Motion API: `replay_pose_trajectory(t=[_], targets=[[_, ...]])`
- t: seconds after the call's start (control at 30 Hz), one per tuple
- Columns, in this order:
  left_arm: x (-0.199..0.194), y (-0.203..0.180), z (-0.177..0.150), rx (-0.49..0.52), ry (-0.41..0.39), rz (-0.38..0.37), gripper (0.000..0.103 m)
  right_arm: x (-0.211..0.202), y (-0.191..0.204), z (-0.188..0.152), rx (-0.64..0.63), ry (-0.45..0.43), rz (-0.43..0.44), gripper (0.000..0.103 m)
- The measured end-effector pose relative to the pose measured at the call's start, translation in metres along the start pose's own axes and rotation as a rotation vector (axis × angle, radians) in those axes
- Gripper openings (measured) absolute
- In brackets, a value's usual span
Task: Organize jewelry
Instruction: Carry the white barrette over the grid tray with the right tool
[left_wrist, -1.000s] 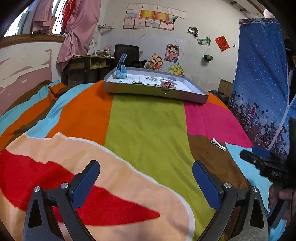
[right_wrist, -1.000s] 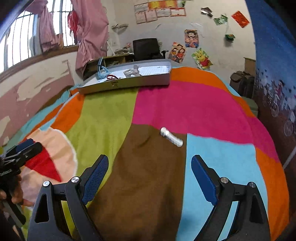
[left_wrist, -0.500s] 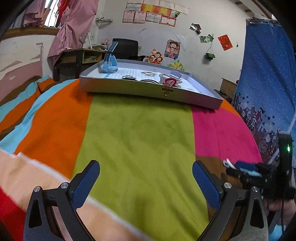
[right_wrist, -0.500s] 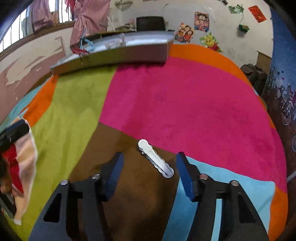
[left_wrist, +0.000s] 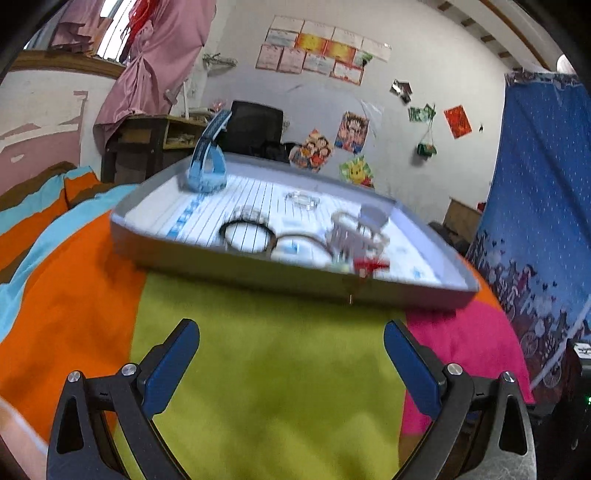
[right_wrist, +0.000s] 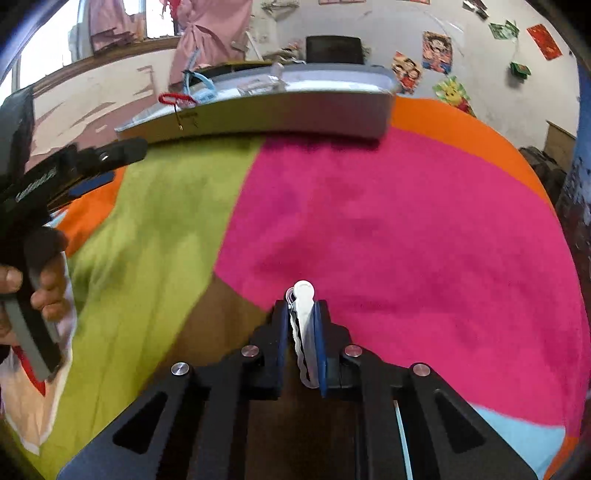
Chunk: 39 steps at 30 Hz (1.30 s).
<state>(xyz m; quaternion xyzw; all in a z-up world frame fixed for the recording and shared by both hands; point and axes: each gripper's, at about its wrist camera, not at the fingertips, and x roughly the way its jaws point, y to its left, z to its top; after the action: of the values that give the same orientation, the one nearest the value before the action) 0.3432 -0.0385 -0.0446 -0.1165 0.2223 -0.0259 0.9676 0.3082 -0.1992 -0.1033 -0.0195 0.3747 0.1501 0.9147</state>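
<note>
The right claw (right_wrist: 301, 332) pinched a white hair clip (right_wrist: 304, 325) above the bedspread (right_wrist: 406, 229); the left claw (left_wrist: 291, 354) gaped wide near the tray (left_wrist: 229, 264).

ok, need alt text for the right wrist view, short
The right gripper is shut on a white hair clip, held over a bedspread of pink, green and brown patches. Ahead, a grey tray of jewelry sits on the bed, and the left gripper shows at the left edge.
</note>
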Motion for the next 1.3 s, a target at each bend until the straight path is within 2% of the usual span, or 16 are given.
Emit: replay_pose_trajectory(t=[0.2,0.3,0.37,0.53,0.73,0.9,0.97,1.03,1.2,1.3], targets=[[0.003,-0.009,0.012,0.041,-0.053,-0.018,0.098,0.003,0.005,0.017,0.011,-0.053,0.033,0.012],[0.004,-0.013,0.018,0.068,-0.067,-0.039,0.089,0.003,0.005,0.023,0.01,-0.074,0.047,0.012],[0.009,-0.014,0.02,0.077,-0.06,-0.056,0.077,0.003,0.003,0.028,0.004,-0.091,0.054,0.012],[0.007,-0.013,0.021,0.065,-0.077,-0.082,0.075,-0.002,0.0,0.042,-0.005,-0.126,0.066,0.012],[0.0,-0.02,0.026,0.106,-0.106,-0.082,0.074,-0.013,-0.007,0.065,-0.007,-0.166,0.08,0.012],[0.005,-0.031,0.025,0.171,-0.087,-0.081,0.044,-0.018,-0.008,0.073,0.0,-0.187,0.084,0.012],[0.006,-0.036,0.023,0.2,-0.08,-0.079,0.023,-0.02,-0.01,0.072,0.008,-0.191,0.086,0.012],[0.008,-0.04,0.021,0.228,-0.073,-0.058,0.009,-0.021,-0.011,0.073,0.009,-0.193,0.084,0.012],[0.006,-0.039,0.029,0.212,-0.07,-0.066,0.007,-0.027,-0.014,0.079,0.024,-0.212,0.091,0.012],[0.004,-0.038,0.045,0.202,-0.071,-0.087,0.007,-0.033,-0.013,0.085,0.013,-0.239,0.092,0.012]])
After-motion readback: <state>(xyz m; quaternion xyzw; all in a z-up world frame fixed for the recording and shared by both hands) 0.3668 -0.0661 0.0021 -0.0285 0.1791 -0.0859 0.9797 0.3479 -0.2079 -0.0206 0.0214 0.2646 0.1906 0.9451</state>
